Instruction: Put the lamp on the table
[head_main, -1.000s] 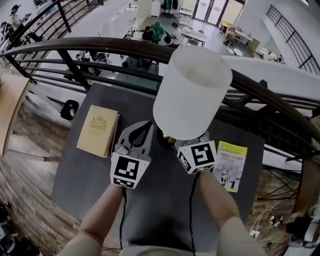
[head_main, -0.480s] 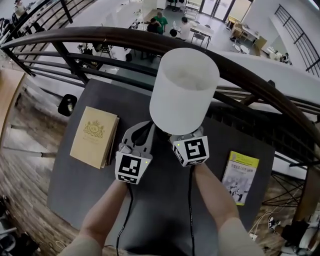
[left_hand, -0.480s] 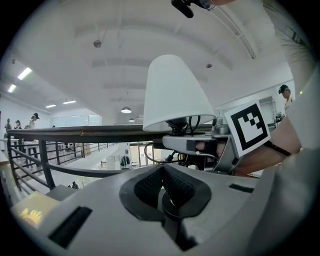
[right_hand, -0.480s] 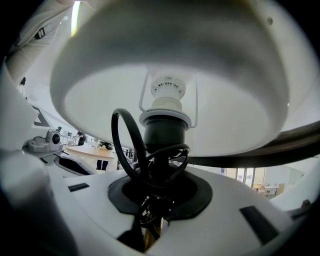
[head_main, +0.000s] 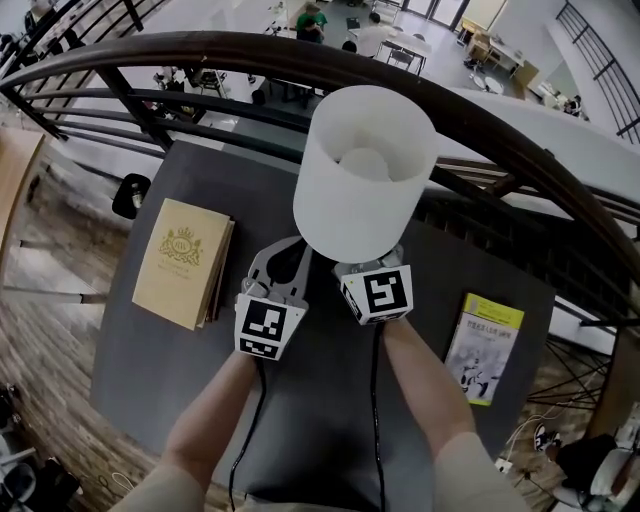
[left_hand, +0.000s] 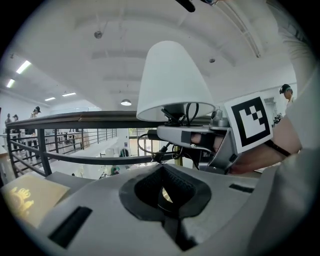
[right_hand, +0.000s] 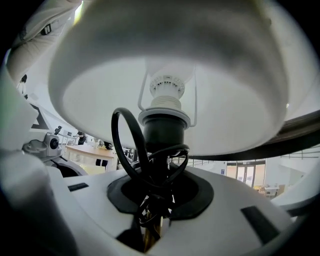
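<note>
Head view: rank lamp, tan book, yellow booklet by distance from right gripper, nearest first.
1. lamp: its stem sits between the jaws of the right gripper, which have just opened slightly.
2. yellow booklet: to its right.
3. tan book: far left.

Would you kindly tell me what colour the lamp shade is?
The lamp shade is plain white, clearest in the head view.

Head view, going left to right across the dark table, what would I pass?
tan book → left tool → lamp → yellow booklet
</note>
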